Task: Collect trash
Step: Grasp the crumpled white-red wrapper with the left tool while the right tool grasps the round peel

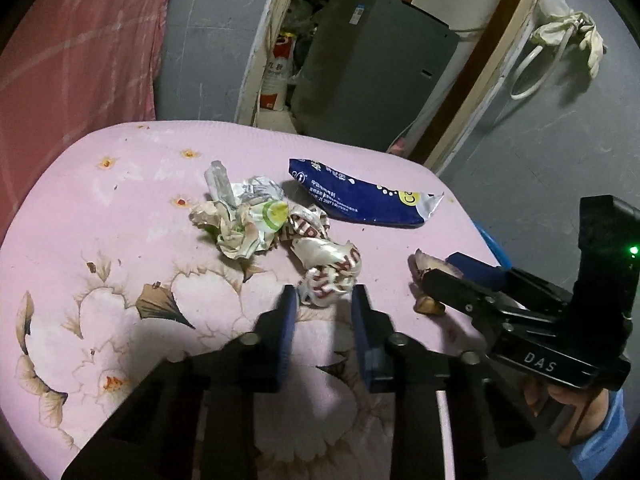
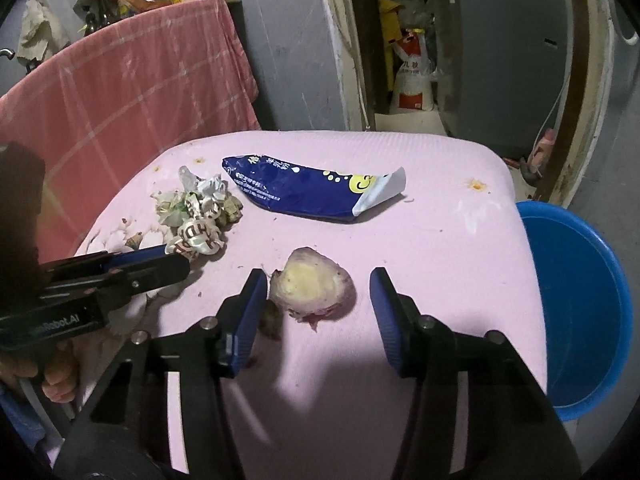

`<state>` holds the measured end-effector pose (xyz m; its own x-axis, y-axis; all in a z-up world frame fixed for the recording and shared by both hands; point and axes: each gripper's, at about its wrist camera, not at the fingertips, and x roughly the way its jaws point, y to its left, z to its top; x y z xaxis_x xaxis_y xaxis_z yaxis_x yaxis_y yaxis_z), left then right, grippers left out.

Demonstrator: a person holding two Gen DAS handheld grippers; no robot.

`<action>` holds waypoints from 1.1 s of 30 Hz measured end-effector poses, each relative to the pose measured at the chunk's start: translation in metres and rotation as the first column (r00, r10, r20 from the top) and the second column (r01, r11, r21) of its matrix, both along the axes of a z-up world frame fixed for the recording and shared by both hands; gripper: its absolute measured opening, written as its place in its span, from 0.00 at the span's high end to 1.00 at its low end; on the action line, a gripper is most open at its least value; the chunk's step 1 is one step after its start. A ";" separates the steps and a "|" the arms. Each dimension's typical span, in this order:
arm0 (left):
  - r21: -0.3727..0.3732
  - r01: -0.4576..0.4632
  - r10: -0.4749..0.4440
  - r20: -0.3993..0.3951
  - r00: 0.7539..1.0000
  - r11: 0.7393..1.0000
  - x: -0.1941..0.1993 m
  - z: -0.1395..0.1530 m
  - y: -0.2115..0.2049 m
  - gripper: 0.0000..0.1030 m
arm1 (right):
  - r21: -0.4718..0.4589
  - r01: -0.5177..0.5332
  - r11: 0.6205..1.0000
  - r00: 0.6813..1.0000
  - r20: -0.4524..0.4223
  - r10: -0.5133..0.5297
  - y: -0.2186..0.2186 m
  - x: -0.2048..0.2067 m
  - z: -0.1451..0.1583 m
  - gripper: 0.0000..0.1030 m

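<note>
the left gripper (image 1: 324,294) is pinching a crumpled white wrapper (image 1: 330,276) between narrow jaws; the right gripper (image 2: 318,286) is straddling a vegetable scrap (image 2: 314,286), half wide, right pad clear.

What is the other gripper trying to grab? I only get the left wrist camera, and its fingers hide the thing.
Observer: A cut vegetable piece with purple skin, pale face up, lying between the right gripper's fingers.
Operator: Is it squeezed yet?
Observer: No, the outer finger stands clear of it.
Operator: Where could trash go?
Observer: Probably the blue tub, standing beside the pink table.
</note>
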<state>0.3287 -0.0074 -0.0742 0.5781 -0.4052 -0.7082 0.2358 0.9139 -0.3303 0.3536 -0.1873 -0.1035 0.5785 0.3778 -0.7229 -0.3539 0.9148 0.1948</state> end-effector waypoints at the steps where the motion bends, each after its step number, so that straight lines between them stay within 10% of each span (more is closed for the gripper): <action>1: 0.000 0.003 -0.003 -0.002 1.000 1.000 0.000 0.000 0.000 0.83 | -0.002 0.000 1.000 1.000 -0.004 0.000 0.000 0.000 0.000 0.51; 33: 0.037 0.037 -0.039 0.075 0.996 0.999 -0.027 0.011 -0.018 0.96 | 0.036 0.064 0.997 0.992 0.103 -0.067 -0.012 -0.021 0.007 0.69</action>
